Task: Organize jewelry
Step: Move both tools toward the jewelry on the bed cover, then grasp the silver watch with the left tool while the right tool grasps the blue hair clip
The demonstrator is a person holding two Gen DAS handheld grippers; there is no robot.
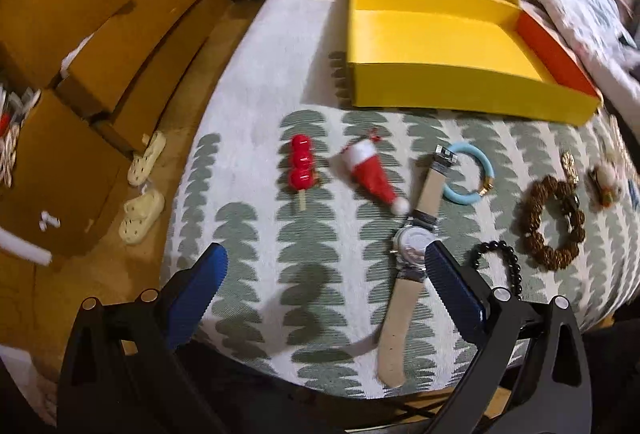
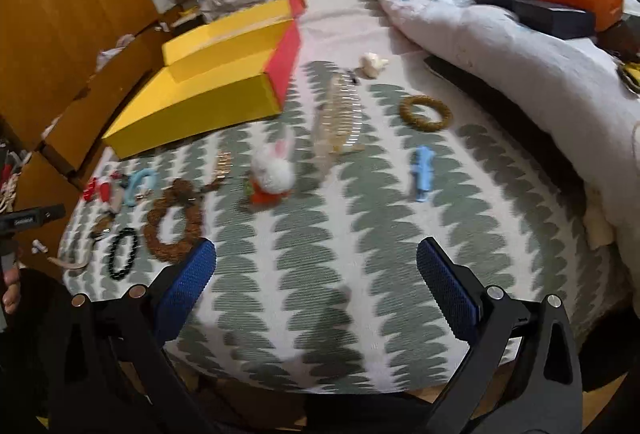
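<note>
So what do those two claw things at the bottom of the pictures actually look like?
Each is a hand-held gripper, left and right, and the two look alike: black plastic frames with triangular cut-outs and round silver bolt heads. Each carries two flat fingers faced with ribbed blue pads. No cables or markings show.

Right gripper (image 2: pixel 316 266), jaws wide apart and empty, above the patterned bedspread (image 2: pixel 320 274). Yellow tray (image 2: pixel 208 90) at upper left; plush rabbit clip (image 2: pixel 274 170) at centre; blue clip (image 2: pixel 422 174) right of it; black bead bracelet (image 2: pixel 123 259) at lower left.
</note>
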